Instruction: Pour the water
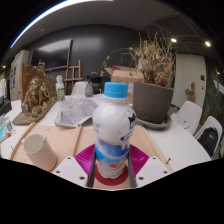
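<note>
Gripping upright clear plastic water bottle with blue cap [114, 128], claw [113, 168] closed on it, apparently, ready to tip toward pale paper cup [40, 151] on worktop [150, 135].

A large grey planter [152, 100] holding dry, brown stalks [158, 58] stands on a white table [185, 132], with a cardboard box [126, 75] just behind it. Crumpled grey wrapping [76, 110] lies near the middle of the tabletop. Toward the far end sit a wooden model [38, 92] and a small white spray bottle [60, 88]. A white chair [211, 135] is drawn up at the table's edge beside the planter, and 1 more white chair [189, 111] stands just beyond it. A dark wall panel [52, 57] hangs in the background above a small wooden easel [74, 71].
</note>
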